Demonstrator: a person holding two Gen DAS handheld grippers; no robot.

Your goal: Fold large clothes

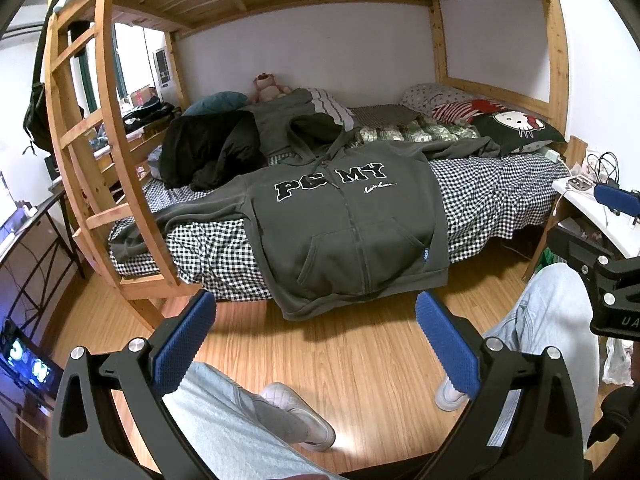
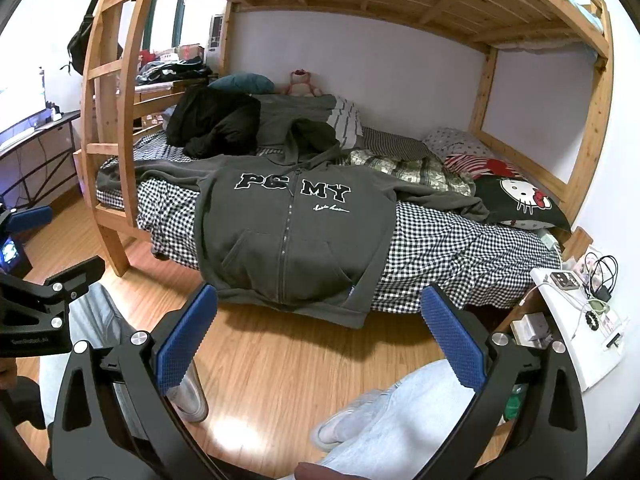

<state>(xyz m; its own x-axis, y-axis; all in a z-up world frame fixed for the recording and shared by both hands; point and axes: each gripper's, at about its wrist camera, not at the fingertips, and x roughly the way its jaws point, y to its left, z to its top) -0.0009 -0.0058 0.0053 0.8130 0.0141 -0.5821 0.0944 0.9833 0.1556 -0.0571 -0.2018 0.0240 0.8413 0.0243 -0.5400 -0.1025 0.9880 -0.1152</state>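
A dark grey zip hoodie [image 1: 344,224] with white "PC MY" letters lies face up, spread flat on the checked bed [image 1: 496,196], sleeves out to both sides, its hem hanging over the bed's front edge. It shows the same way in the right wrist view [image 2: 292,232]. My left gripper [image 1: 316,312] is open and empty, held above the wooden floor, short of the hem. My right gripper [image 2: 320,312] is open and empty too, also short of the hem. Each gripper shows at the edge of the other's view.
A black garment [image 1: 208,152], pillows and a Hello Kitty cushion [image 1: 516,128] lie on the bed. A wooden bunk ladder [image 1: 96,160] stands at left. A white side table [image 2: 580,320] with cables is at right. The person's legs and shoes [image 1: 296,412] are below.
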